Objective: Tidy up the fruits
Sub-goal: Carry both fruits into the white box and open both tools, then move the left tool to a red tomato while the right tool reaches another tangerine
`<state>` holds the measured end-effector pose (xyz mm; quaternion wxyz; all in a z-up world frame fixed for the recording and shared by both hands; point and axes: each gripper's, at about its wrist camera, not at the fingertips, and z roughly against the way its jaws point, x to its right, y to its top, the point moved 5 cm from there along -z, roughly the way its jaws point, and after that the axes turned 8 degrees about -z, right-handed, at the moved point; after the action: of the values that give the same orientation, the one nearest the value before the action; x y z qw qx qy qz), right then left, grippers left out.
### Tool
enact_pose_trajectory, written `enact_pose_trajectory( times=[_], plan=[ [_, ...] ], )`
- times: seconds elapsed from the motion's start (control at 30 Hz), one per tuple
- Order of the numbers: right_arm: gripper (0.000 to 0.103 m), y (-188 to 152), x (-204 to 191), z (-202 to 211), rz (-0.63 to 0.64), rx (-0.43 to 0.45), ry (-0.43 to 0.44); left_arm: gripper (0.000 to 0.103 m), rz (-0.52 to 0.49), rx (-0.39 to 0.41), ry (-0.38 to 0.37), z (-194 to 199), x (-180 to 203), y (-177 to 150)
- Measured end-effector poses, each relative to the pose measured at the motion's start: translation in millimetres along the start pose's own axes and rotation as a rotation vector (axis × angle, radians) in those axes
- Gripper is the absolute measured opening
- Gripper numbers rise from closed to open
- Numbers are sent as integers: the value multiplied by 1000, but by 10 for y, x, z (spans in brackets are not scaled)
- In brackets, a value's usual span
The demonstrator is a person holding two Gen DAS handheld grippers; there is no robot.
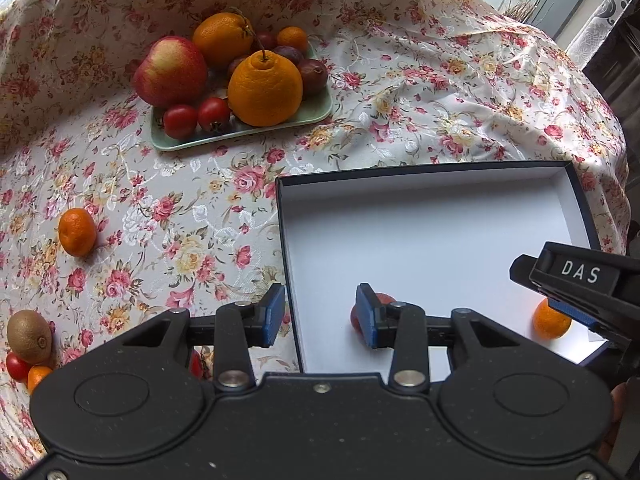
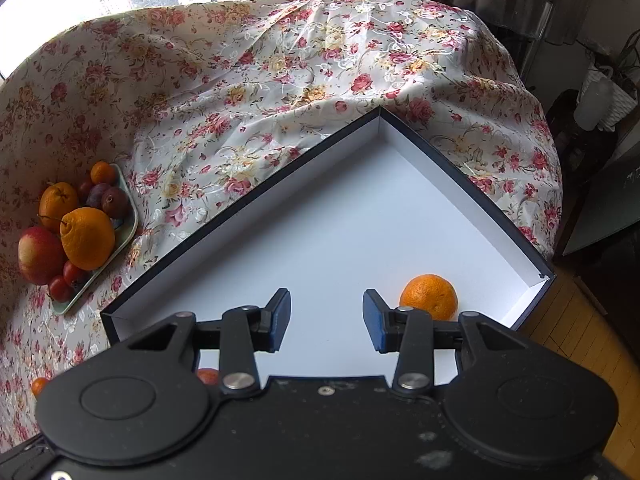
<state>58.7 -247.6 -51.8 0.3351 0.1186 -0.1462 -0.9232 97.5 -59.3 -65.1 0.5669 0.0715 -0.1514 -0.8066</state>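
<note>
Where the box sits: a shallow dark-rimmed cardboard box with a white floor [image 1: 420,168] lies on the rose-printed tablecloth [image 1: 180,208], at 4 o'clock from the pale green tray [image 1: 240,136] heaped with fruit.
Left gripper [image 1: 320,316]: blue pads spread, nothing between them. One shows over the cloth, the other over the box.
Right gripper [image 2: 326,318]: fingers apart and empty, above the white floor.
Fruit in box: a small orange mandarin [image 2: 429,295] at 2 o'clock of the right gripper; a reddish fruit [image 1: 382,300] partly hidden behind the left gripper's right pad.
Loose fruit: a second mandarin [image 1: 77,232] at 9 o'clock on the cloth, and a brown kiwi [image 1: 29,336] at 8 o'clock.
</note>
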Motion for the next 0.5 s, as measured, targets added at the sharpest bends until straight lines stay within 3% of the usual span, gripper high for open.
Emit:
enact_pose_trajectory(
  times=[0.5],
  plan=[
    [43,-453,-781,121,123,-34,72,48,119,10,41,218,-838,-110]
  ],
)
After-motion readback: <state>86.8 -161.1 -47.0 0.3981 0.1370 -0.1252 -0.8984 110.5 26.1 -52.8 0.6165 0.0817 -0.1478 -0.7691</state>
